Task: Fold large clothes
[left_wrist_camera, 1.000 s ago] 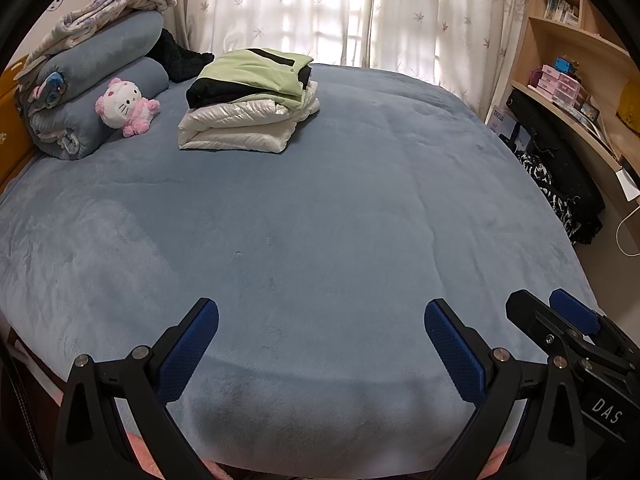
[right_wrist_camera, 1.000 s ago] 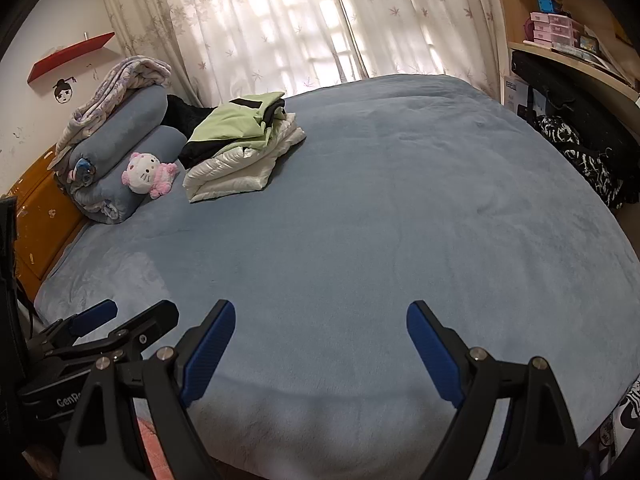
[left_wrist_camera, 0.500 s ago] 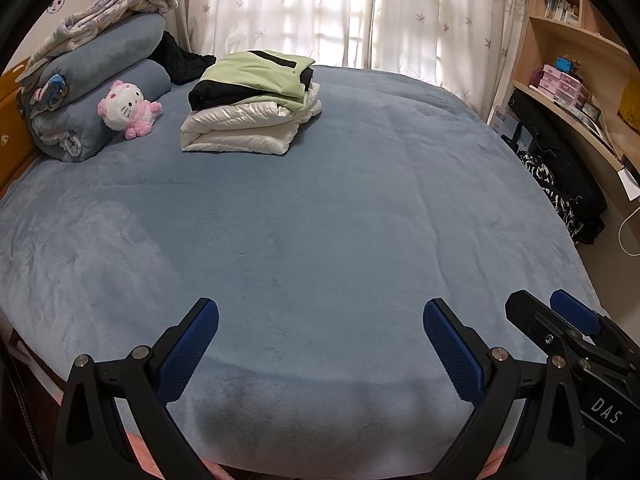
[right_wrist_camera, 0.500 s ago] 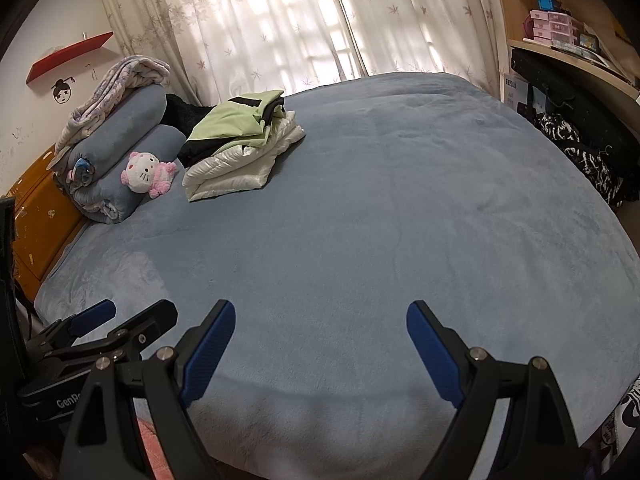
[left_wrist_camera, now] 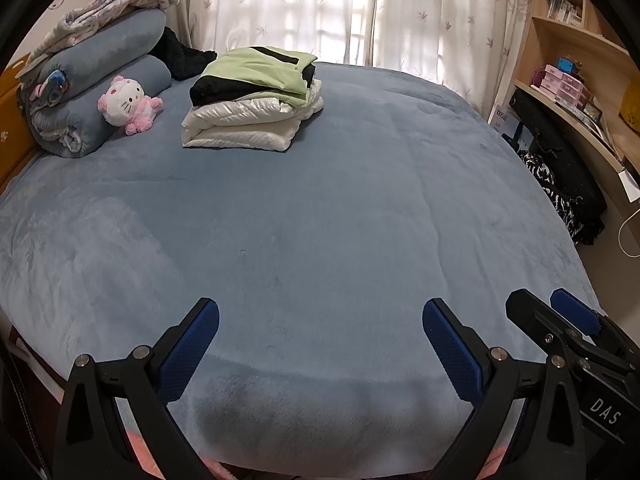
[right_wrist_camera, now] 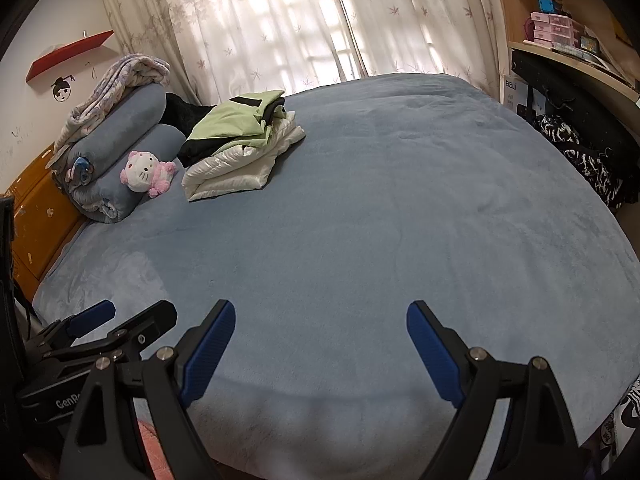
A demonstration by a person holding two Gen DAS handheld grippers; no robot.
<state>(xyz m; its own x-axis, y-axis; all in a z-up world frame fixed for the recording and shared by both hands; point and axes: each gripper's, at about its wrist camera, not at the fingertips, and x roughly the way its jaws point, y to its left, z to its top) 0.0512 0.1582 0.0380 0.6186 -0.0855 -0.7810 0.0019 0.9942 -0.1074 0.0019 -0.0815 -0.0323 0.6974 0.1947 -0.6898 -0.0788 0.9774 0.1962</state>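
Note:
A stack of folded clothes (left_wrist_camera: 256,100) lies at the far left of the blue bed (left_wrist_camera: 320,220): a light green and black garment on top of a white padded jacket (right_wrist_camera: 240,164). My left gripper (left_wrist_camera: 320,320) hangs open over the bed's near edge with nothing between its blue pads. My right gripper (right_wrist_camera: 320,322) is open too, just to its right, also over the near edge and holding nothing. Each gripper shows at the other view's side: the right one (left_wrist_camera: 560,316), the left one (right_wrist_camera: 120,320). Both are far from the stack.
Rolled blue blankets (left_wrist_camera: 100,80) and a pink and white plush toy (left_wrist_camera: 128,104) sit at the head of the bed. A wooden shelf unit (left_wrist_camera: 580,92) with boxes and a dark bag (left_wrist_camera: 560,168) stand on the right. Curtains (right_wrist_camera: 300,24) cover the window behind.

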